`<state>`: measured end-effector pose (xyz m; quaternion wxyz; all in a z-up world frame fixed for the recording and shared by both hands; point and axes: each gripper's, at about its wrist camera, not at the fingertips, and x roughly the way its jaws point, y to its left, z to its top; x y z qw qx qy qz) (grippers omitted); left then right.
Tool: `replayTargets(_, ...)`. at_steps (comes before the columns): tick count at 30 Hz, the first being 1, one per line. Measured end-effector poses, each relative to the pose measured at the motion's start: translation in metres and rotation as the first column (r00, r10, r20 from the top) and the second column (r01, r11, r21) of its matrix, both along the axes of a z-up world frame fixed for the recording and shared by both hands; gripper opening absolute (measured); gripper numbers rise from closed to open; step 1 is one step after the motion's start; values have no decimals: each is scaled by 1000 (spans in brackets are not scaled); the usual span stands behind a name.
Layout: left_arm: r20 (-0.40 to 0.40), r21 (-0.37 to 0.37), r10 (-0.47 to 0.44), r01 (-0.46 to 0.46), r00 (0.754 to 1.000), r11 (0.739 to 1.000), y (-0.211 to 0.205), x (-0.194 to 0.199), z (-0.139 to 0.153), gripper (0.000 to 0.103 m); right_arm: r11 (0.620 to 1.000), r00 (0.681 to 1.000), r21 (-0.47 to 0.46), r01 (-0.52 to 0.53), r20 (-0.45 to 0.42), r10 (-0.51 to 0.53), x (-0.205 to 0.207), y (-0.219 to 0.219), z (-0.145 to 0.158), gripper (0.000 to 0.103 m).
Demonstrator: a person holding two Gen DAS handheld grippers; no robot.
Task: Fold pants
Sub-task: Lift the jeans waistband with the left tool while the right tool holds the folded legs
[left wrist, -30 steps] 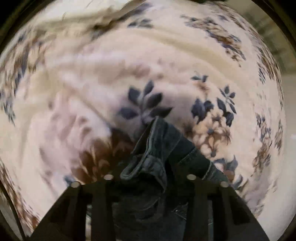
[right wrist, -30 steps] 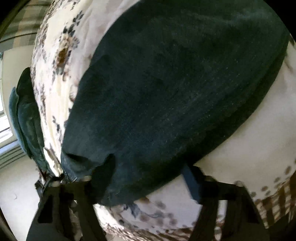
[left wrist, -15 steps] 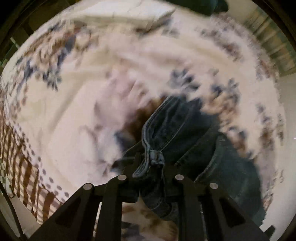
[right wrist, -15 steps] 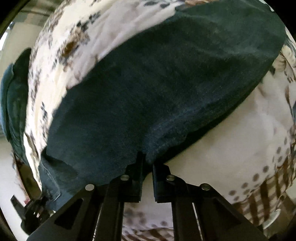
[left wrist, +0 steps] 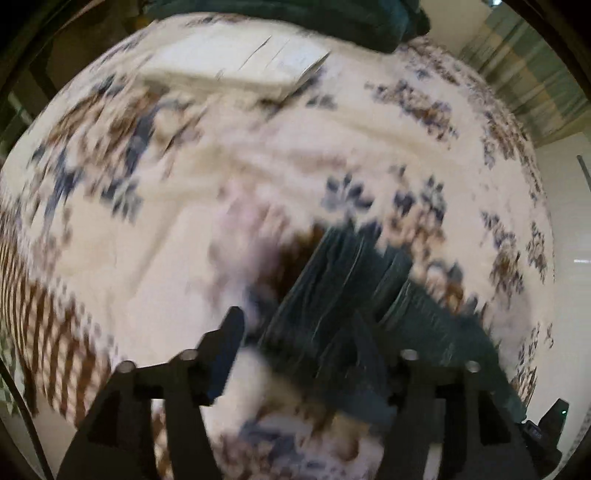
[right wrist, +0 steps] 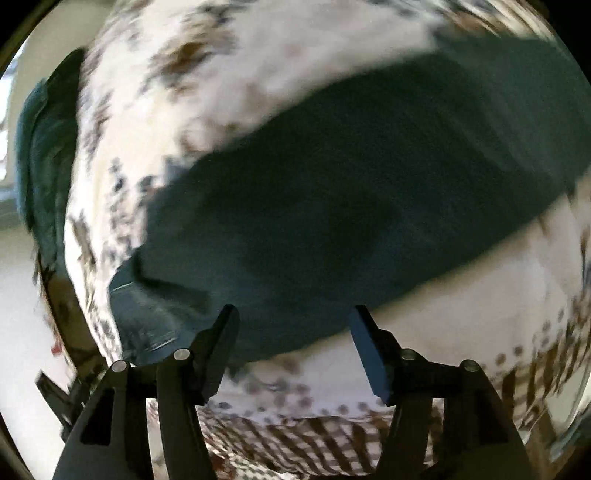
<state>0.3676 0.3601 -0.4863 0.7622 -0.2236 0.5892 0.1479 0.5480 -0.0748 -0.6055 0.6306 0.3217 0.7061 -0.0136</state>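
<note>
The pants (right wrist: 332,206), dark blue denim, lay spread on a bed covered by a cream bedspread (left wrist: 155,258) printed with blue and brown flowers and edged with a brown checked border. In the right wrist view they appeared as one broad, smooth, dark band running from the near left to the far right, with a thicker stitched hem or waistband bunched at the near left end. In the left wrist view the denim was heavily blurred; pale seam lines showed along a bundle of folds (left wrist: 343,280) lying just ahead of the fingers. The left gripper (left wrist: 299,347) was spread wide, holding nothing, its right finger in front of the denim and its left finger over bare bedspread. The right gripper (right wrist: 291,332) was likewise released, its fingers well apart; the near edge of the pants lay between and just beyond them. Bare bedspread stretched to the left and far side of the pants in the left view, and along their near right side in the right view. A flat white pillow or folded sheet (left wrist: 236,62) lay at the far side of the bed, with a dark green cloth (left wrist: 295,22) beyond it. The bed's edge curved down at the right, where pale floor (left wrist: 569,229) showed.
</note>
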Motion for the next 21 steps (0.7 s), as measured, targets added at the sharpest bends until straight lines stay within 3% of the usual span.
replayTargets(2,-14,-2,-45,45,999,999,9,35,-14,65,999,998,21,-46,32,46,24,17,8,65)
replayTargets(4,-78,-49,-108,104,991,993,11,74,-45,65,995,995,36,-91,55,89,53,37,11,65)
replayTargets(6,-168,-103,-155,139,973,985,14,97,-73,65,987,986,19,-159,64,157,86,58,9,65)
replayTargets(8,-226,-210,-231,185,946,960,6,113,-100,65,977,976,11,-212,46,212,112,75,3,65)
replayTargets(10,-255,-208,-243,192,936,959,1,121,-115,63,964,963,9,-267,26,267,139,90,-7,65)
replayTargets(11,-244,-199,-247,200,938,959,-2,123,-114,36,956,956,4,-294,14,294,147,97,-11,65)
replayTargets(13,-217,-140,-255,229,942,963,-13,124,-104,24,933,934,-12,-359,-5,358,162,116,-21,65)
replayTargets(17,-132,38,-273,281,953,959,-31,103,-68,21,897,897,-37,-440,-49,438,170,140,-36,65)
replayTargets(18,-110,68,-255,263,961,962,-29,95,-60,21,886,888,-52,-460,-49,458,169,144,-39,57)
replayTargets(20,-89,80,-217,224,972,971,-21,83,-53,22,852,861,-125,-508,-48,506,165,149,-39,22)
replayTargets(21,-88,74,-199,206,976,976,-13,78,-55,22,847,855,-124,-517,-34,517,162,150,-39,20)
